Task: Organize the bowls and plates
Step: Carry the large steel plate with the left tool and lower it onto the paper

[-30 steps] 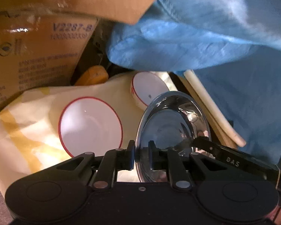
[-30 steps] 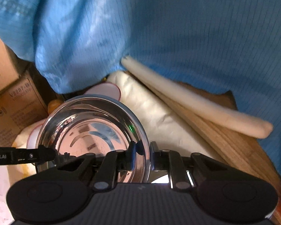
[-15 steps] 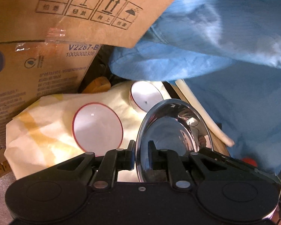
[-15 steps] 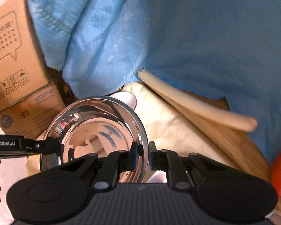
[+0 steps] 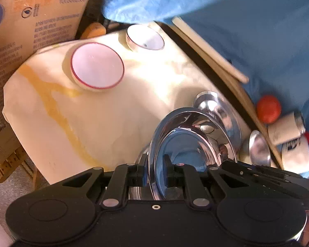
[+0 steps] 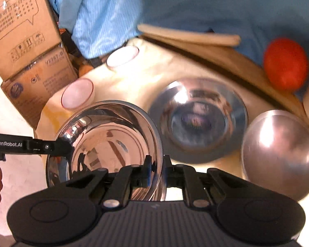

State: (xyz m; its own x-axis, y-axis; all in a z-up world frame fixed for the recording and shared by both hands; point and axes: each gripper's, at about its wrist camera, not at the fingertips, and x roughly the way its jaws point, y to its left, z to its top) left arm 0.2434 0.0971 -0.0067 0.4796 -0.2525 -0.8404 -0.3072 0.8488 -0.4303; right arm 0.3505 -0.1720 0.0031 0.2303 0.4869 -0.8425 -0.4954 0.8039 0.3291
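Observation:
Both grippers hold one shiny steel bowl [image 5: 193, 135] by opposite sides of its rim, above the cloth-covered table. My left gripper [image 5: 155, 167] is shut on the rim. My right gripper [image 6: 155, 167] is shut on the rim of the same steel bowl [image 6: 113, 138]; the left gripper's finger [image 6: 51, 147] shows at its far edge. A second steel bowl [image 6: 197, 119] sits upright on the table, and a third steel bowl [image 6: 278, 152] lies upside down at the right. Two white red-rimmed bowls [image 5: 96, 65] [image 5: 145, 38] stand at the back.
Cardboard boxes [image 5: 31, 20] stand at the left of the cream tablecloth [image 5: 113, 113]. A wooden board [image 6: 226, 61] with a rolling pin [image 6: 187, 36] runs along the right. A red tomato [image 6: 285, 63] and a blue-clad person [image 6: 195, 4] are behind.
Both grippers have moved back and right with the steel bowl. The two other steel bowls and the tomato have come into view; the white bowls now lie farther off.

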